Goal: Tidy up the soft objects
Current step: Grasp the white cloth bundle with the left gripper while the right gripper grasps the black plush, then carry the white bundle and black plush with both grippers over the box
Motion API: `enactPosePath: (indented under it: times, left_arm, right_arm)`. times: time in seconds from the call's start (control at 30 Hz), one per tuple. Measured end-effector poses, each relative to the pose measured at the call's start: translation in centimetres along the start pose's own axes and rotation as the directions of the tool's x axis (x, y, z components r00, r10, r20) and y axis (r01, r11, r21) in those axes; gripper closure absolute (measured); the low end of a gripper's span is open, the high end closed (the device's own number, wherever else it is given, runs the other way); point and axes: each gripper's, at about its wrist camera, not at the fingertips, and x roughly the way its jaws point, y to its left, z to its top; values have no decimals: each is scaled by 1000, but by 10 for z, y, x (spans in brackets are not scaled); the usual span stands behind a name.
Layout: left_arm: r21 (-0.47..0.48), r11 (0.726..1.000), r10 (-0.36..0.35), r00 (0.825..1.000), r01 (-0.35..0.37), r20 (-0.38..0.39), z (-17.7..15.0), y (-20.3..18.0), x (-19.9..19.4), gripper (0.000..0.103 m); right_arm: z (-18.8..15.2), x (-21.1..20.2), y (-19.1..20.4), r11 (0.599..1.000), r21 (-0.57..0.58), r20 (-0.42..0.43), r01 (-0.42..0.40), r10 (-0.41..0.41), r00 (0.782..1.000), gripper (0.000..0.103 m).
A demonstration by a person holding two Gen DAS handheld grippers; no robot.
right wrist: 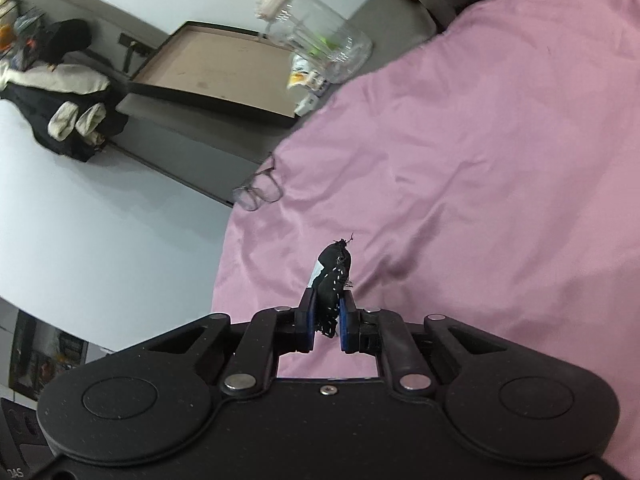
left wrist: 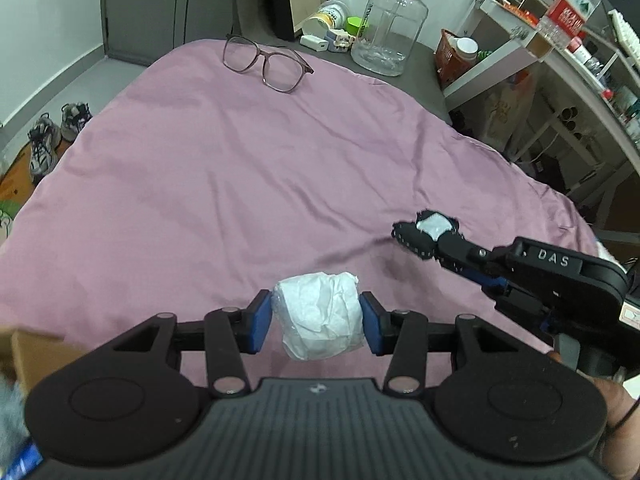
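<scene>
While the left gripper (left wrist: 317,322) clamps a crumpled white paper-like wad (left wrist: 318,316) above the pink bedsheet (left wrist: 224,184) and the right gripper (right wrist: 326,326) pinches a small black stitched pouch (right wrist: 333,280) (apparently white-patched), both should travel level, grips firm.

From my left wrist view a cardboard box (left wrist: 36,356) left of the jaws is cut by the frame edge; the water bottle (left wrist: 576,4) label far ahead is unreadable, and my right view's shelf clutter (right wrist: 20,16) blurs

Even, soft indoor light; faint shadows on bedspread (left wrist: 240,184); strong fisheye bending at edges; right view slightly blurred.
</scene>
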Motion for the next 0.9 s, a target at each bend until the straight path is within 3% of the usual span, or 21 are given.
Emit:
enactPosePath:
  times: [0.5,0.9]
  left_arm:
    - [2,1000,-25,995,25,92,-19,17,-93,57]
    - [14,1000,-28,989,26,144,-48,43,-150,57]
  right_arm:
    - [-52,-66,69,990,-141,15,7,-5,1000,91]
    - [-95,-99,110,983,-181,27,-14,20,999,91]
